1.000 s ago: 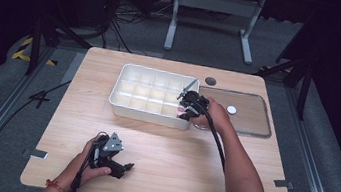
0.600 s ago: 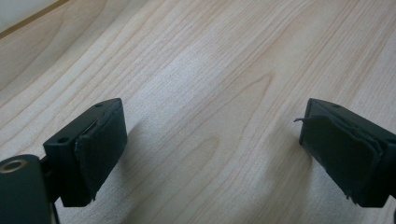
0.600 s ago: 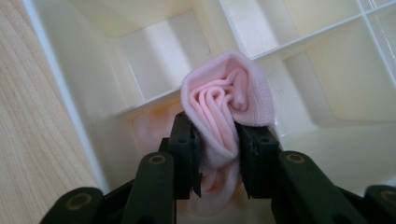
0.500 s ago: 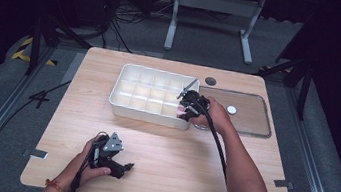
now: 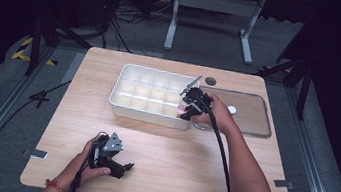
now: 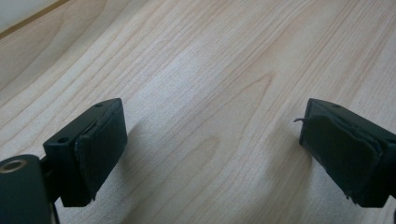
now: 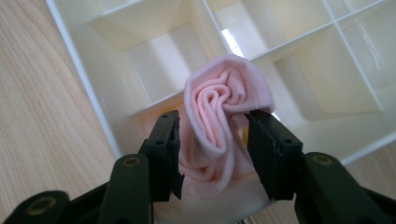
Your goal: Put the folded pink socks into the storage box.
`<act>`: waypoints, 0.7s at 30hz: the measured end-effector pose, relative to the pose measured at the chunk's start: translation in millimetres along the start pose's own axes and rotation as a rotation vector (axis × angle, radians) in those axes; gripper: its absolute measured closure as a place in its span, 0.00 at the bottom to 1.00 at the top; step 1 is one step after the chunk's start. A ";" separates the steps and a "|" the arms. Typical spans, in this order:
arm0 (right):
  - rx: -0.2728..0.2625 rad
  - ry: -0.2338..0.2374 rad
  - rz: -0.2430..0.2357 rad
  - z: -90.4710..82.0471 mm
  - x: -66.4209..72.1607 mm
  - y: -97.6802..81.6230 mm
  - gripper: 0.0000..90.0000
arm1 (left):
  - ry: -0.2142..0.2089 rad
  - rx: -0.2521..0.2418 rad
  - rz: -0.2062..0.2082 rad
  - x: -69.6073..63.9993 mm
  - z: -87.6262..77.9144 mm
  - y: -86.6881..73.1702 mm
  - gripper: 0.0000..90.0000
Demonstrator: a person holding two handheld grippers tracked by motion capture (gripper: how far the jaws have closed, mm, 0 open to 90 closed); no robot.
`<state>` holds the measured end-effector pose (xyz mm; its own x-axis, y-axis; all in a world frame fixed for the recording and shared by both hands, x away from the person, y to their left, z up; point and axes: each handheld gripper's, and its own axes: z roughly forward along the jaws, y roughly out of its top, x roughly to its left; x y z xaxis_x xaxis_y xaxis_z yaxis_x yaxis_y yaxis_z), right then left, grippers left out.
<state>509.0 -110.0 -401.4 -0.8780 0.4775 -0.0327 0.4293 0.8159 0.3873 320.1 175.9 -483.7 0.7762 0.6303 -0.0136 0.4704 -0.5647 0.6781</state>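
Table (image 5: 158, 165): white tray (image 5: 122, 100) at centre. Pink cloth (image 7: 224, 126), rolled, sits in the tray's near corner cell. Right gripper (image 7: 212, 154) jaws have just been opening; cloth between them, apparently released. Left gripper (image 6: 210, 149) jaws apart, empty, over bare wood. Placement looks done; withdrawal left.

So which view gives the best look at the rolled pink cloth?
The right gripper view: the rolled pink cloth sits large between the right gripper, in a compartment of the white divided plastic tray. The high view gives a small pink speck; the left gripper view, bare wood.
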 end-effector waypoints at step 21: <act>-0.122 -0.036 0.023 -22.5 7.0 -11.4 0.60 | -0.005 0.009 0.002 0.2 -0.5 0.4 0.08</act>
<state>493.3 -123.3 -385.3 -0.8591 0.5089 -0.0548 0.4184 0.7599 0.4975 320.3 176.1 -483.0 0.7791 0.6266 -0.0165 0.4728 -0.5702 0.6718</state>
